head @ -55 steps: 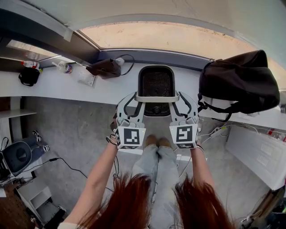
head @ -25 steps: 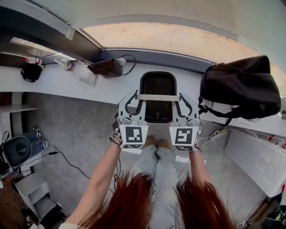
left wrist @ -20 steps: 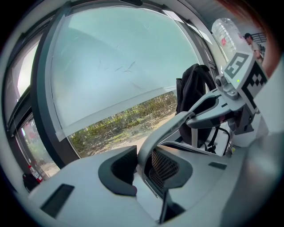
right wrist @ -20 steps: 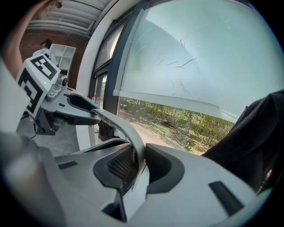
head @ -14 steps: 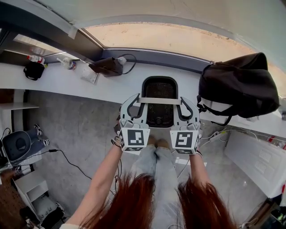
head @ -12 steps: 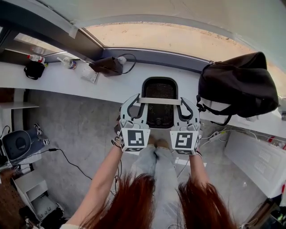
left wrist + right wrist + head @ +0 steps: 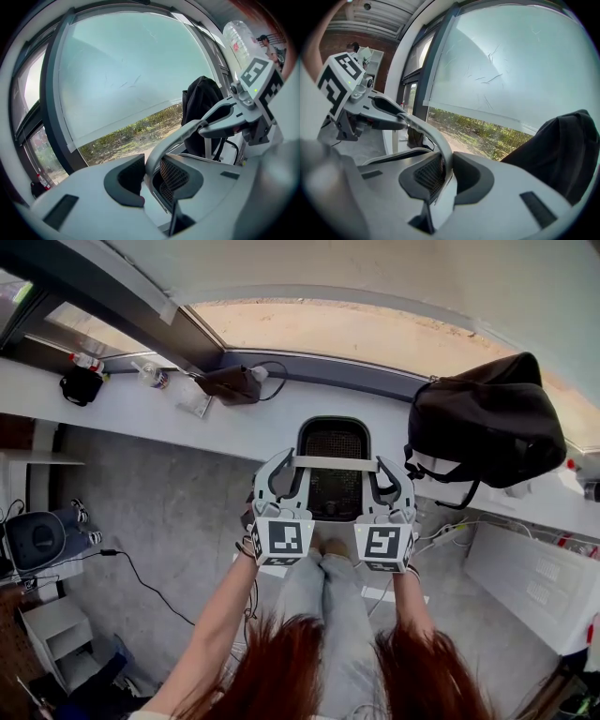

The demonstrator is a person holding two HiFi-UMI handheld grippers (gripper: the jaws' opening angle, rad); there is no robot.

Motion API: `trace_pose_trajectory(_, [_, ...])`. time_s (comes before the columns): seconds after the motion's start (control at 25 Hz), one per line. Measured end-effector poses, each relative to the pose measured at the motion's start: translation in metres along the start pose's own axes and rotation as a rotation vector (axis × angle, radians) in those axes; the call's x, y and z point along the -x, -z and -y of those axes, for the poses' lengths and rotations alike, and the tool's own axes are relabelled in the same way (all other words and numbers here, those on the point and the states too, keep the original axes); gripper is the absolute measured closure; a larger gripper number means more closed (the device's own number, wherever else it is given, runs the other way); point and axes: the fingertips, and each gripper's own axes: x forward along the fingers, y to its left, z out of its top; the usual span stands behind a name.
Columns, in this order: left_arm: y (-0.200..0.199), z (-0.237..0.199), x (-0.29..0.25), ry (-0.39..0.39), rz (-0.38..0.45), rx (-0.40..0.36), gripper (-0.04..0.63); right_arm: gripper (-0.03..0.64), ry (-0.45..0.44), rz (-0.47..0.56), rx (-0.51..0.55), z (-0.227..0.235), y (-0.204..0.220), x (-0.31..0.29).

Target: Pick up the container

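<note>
Fingers (image 7: 123,180) clamped on both sides, left gripper (image 7: 281,479) and right gripper (image 7: 384,479)! Over the worktop (image 7: 187,427) front edge hangs the black mesh container (image 7: 333,442), each pair pinching its grey rim (image 7: 333,463). It looks lifted clear, so the pick-up seems nearly done, with only a steady hold left.

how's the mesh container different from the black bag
The container is a stiff mesh tub, gripped by its pale handle in the left tongs and right tongs; the bag is soft, slumped, untouched. The bag rests on the sill; the container juts past its edge. The bag looks bulkier. Both are black.
</note>
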Motion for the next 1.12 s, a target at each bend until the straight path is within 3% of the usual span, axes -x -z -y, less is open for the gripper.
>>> trace_pose_trajectory(0.44, [-0.035, -0.005, 0.032, -0.023, -0.012, 0.047, 0.483, 0.538, -0.036, 0.025, 0.024, 0.007, -0.033, 0.034])
trace_pose_trajectory(1.12, [-0.091, -0.027, 0.096, -0.095, 0.012, 0.083, 0.483, 0.545, -0.02, 0.086, 0.126, 0.007, -0.1, 0.088])
